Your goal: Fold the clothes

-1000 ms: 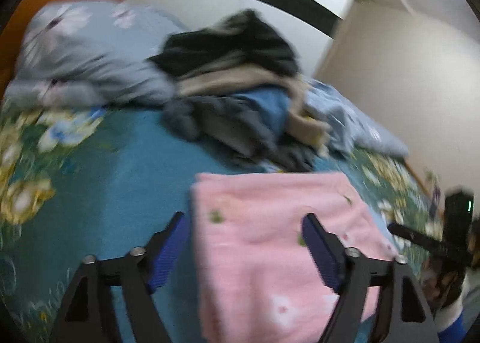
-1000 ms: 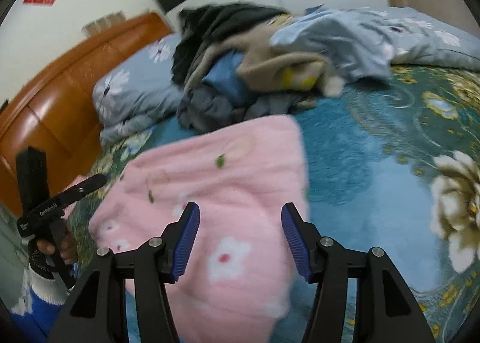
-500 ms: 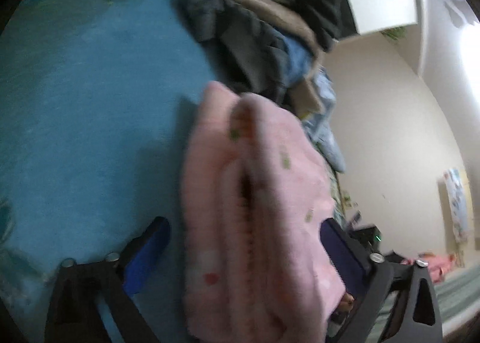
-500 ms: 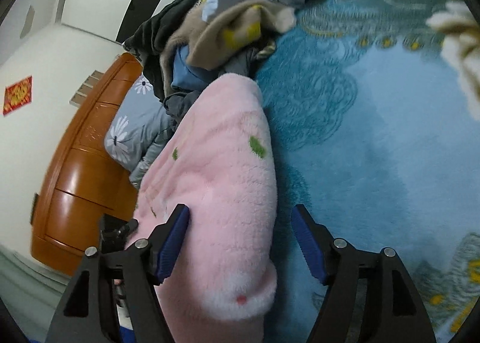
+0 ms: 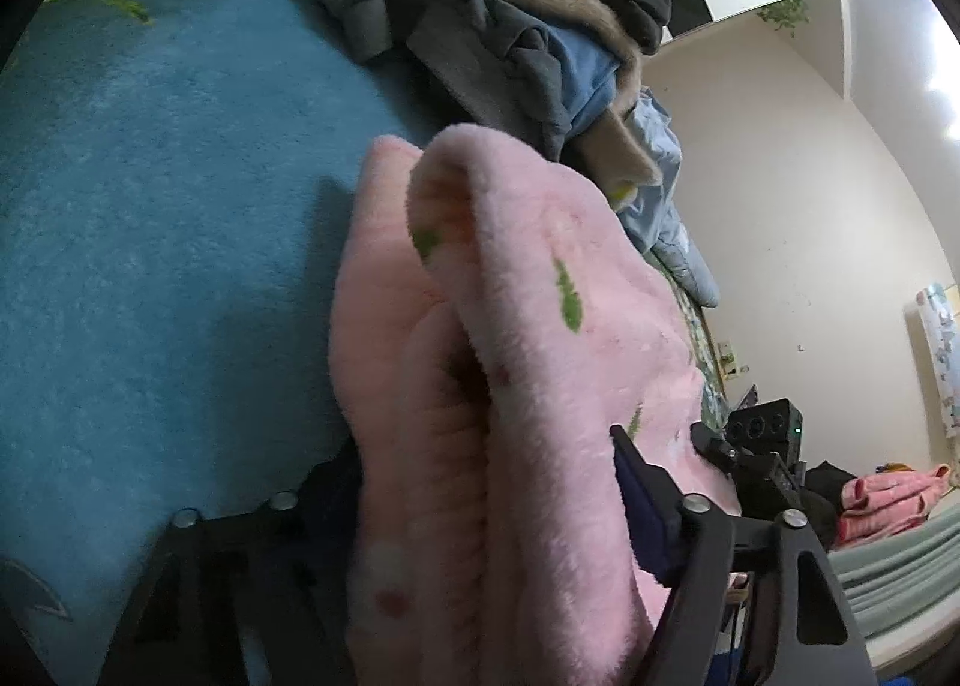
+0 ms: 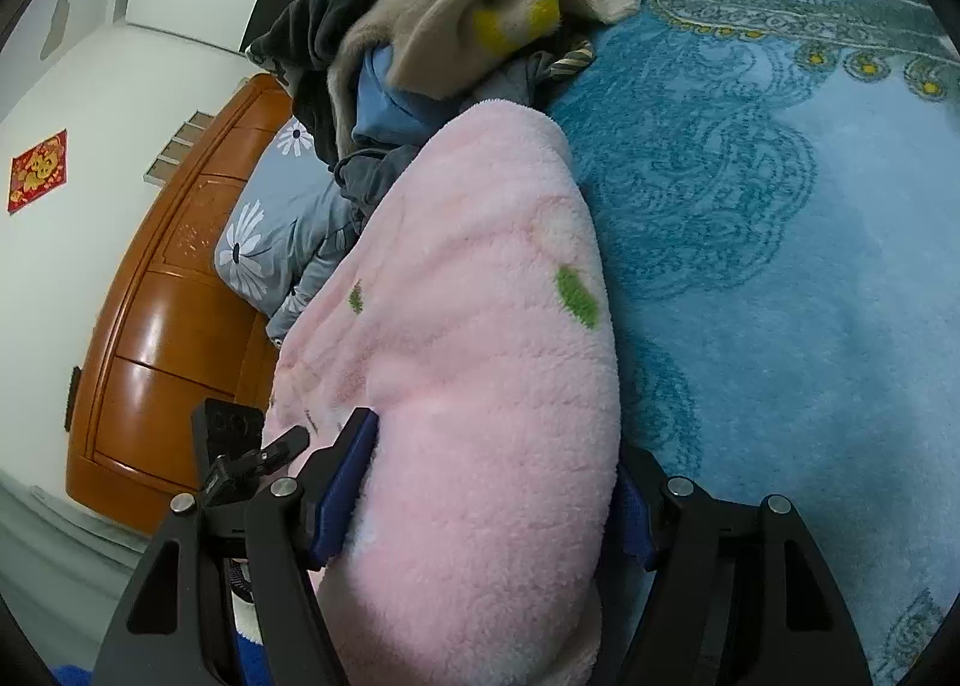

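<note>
A folded pink fleece garment (image 5: 528, 362) with small green marks lies on the teal bedspread (image 5: 150, 206). My left gripper (image 5: 480, 512) straddles its near end, jaws pressed on both sides of the thick folded stack. The garment also fills the right wrist view (image 6: 480, 362), where my right gripper (image 6: 492, 494) clamps its other end, blue pads sunk into the fleece. Each gripper shows in the other's view, at the garment's far side.
A heap of unfolded clothes (image 5: 510, 14), dark, beige and blue, lies beyond the pink garment, also in the right wrist view (image 6: 450, 26). A wooden headboard (image 6: 168, 296) and grey flowered pillow (image 6: 270, 230) stand left. Folded pink clothes (image 5: 888, 500) lie far right.
Both grippers rolled sideways and moved in over the garment's ends, then closed on it. The garment went from lying flat to bunched up between the jaws.
</note>
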Demonstrator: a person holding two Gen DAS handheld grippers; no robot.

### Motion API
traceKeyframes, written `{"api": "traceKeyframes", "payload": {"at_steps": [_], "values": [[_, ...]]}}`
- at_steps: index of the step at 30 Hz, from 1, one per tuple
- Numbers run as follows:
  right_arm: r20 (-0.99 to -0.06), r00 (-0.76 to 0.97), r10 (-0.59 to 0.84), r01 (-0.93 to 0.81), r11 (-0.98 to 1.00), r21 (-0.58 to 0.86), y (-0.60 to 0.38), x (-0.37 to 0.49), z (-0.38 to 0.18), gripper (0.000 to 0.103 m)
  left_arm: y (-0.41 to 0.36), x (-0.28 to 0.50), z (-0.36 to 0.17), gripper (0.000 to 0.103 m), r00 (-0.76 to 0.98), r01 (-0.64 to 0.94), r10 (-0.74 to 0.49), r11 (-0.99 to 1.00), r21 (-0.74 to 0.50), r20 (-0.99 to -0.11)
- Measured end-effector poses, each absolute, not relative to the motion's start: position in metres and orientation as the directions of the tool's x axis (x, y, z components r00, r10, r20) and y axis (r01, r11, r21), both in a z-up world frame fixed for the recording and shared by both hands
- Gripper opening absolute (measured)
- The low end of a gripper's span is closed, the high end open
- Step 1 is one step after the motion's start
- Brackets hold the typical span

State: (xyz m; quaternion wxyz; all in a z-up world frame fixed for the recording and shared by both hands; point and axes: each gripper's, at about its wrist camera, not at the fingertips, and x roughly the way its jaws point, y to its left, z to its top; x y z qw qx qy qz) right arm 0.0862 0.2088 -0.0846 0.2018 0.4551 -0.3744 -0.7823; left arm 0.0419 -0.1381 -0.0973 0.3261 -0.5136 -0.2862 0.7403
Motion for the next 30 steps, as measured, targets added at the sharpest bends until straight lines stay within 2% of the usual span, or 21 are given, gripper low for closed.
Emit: {"api": "traceKeyframes", "payload": {"at_steps": [3,8,11,20,25,30], "values": [[-0.577,-0.500,-0.645,-0.024,-0.656,0.755,0.205,0.086,-0.083,0.069,-0.137,0.042,-0.099,0.062,-0.262,-0.197,0.781,-0.618,-0.761,-0.566],[-0.596,-0.502,-0.626,-0.024,-0.679,0.734,0.202,0.089,-0.076,0.048,-0.140,0.046,-0.097,0.051,-0.278,-0.195,0.792,-0.600,-0.776,-0.543],[-0.608,-0.508,-0.610,-0.008,-0.702,0.712,0.198,0.091,-0.066,0.042,-0.141,0.051,-0.087,0.047,-0.290,-0.229,0.797,-0.596,-0.770,-0.530],[-0.602,-0.501,-0.622,0.088,-0.728,0.680,0.162,0.080,-0.010,0.039,-0.186,0.039,-0.040,0.044,-0.306,-0.285,0.823,-0.559,-0.779,-0.478],[-0.582,-0.446,-0.680,0.163,-0.701,0.694,0.104,0.050,0.006,0.039,-0.262,0.025,0.006,0.044,-0.356,-0.293,0.764,-0.638,-0.711,-0.538],[-0.583,-0.336,-0.740,0.231,-0.664,0.711,0.011,0.018,-0.005,0.039,-0.357,0.022,0.027,0.044,-0.431,-0.216,0.668,-0.729,-0.650,-0.607]]}}
